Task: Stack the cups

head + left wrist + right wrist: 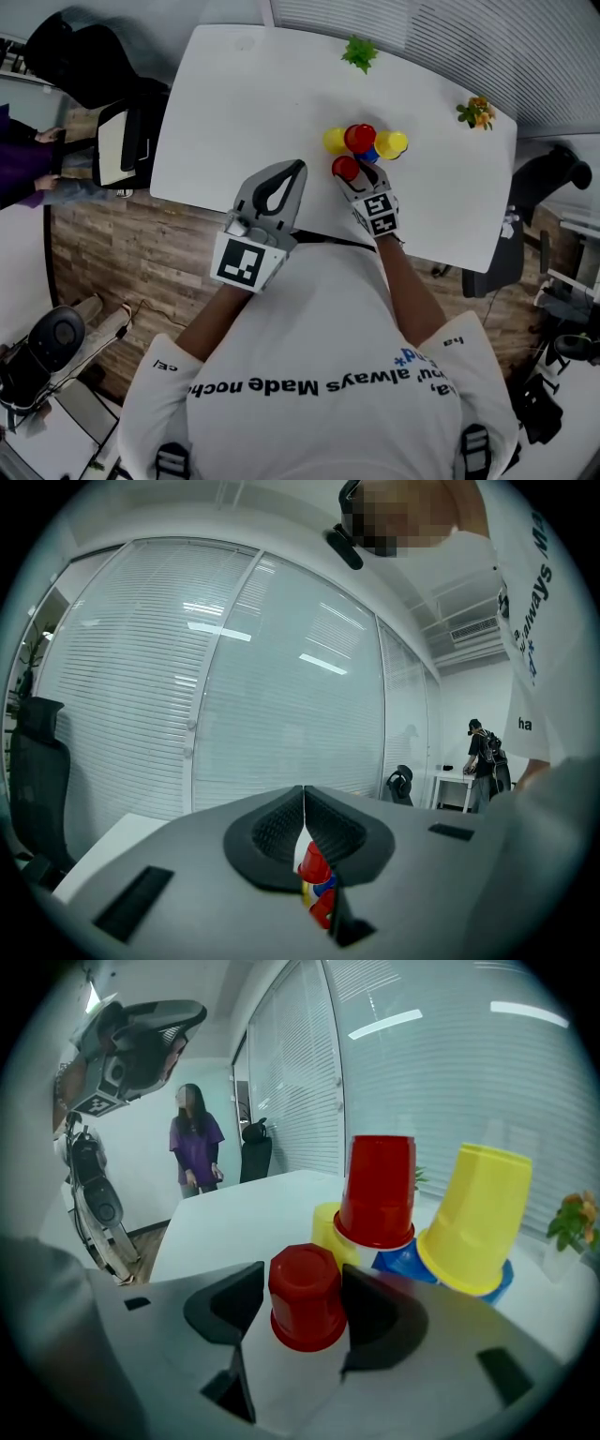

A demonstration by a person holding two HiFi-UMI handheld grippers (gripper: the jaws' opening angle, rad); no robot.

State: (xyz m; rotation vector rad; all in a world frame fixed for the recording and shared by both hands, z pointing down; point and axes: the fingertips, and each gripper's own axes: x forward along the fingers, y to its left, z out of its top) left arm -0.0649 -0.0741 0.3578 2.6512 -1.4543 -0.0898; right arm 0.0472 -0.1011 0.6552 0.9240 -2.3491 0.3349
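Note:
A small red cup [305, 1297] [345, 167] stands upside down on the white table [234, 112], between the jaws of my right gripper [302, 1283] [354, 178]. The jaws stand wide, with a gap showing at the left pad, so the gripper is open. Just behind it, another red cup [378, 1190] [360, 138] sits inverted on a blue cup [403, 1262]. A tilted yellow cup [478, 1218] [390, 143] leans at its right, and a second yellow cup [326, 1227] [334, 141] stands at its left. My left gripper [298, 169] [304, 803] hangs shut and empty over the near table edge, left of the cups.
A green plant [359, 52] and an orange-flowered plant [477, 112] stand at the table's far side. Black office chairs [89, 61] [539, 178] flank the table. A person in purple [195, 1143] stands beyond the table's left end.

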